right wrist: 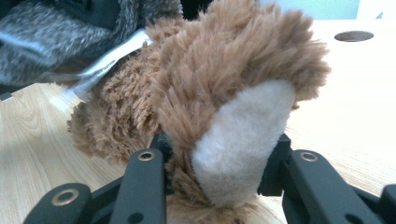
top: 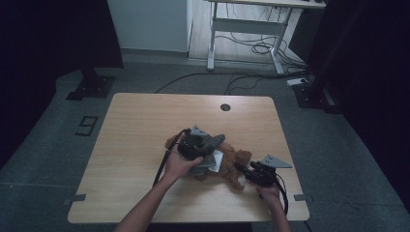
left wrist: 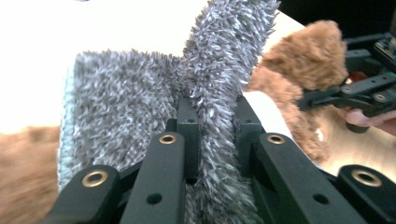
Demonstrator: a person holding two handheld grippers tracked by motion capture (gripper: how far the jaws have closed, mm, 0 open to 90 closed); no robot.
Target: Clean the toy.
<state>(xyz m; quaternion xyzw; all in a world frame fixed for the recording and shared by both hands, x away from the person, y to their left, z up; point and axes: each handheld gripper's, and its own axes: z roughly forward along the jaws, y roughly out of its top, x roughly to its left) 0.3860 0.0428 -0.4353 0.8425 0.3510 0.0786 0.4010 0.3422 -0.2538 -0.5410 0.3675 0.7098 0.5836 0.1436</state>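
A brown plush toy (top: 235,160) lies on the wooden table (top: 140,121) with a grey fuzzy cloth (top: 214,141) draped over it. My left gripper (top: 200,152) is above the toy, shut on a raised fold of the grey cloth (left wrist: 121,102); in the left gripper view its jaws (left wrist: 212,112) pinch that fold from both sides. My right gripper (top: 242,169) lies low at the toy's right end. In the right gripper view it (right wrist: 219,149) is shut on a plush foot (right wrist: 243,140) with a cream sole. A white tag (right wrist: 107,60) sticks out between cloth and toy.
A round cable hole (top: 225,107) sits near the table's far edge. Bare wood lies to the left and behind the toy. Beyond the table stand a white desk frame (top: 246,24) and cables on the floor (top: 241,79).
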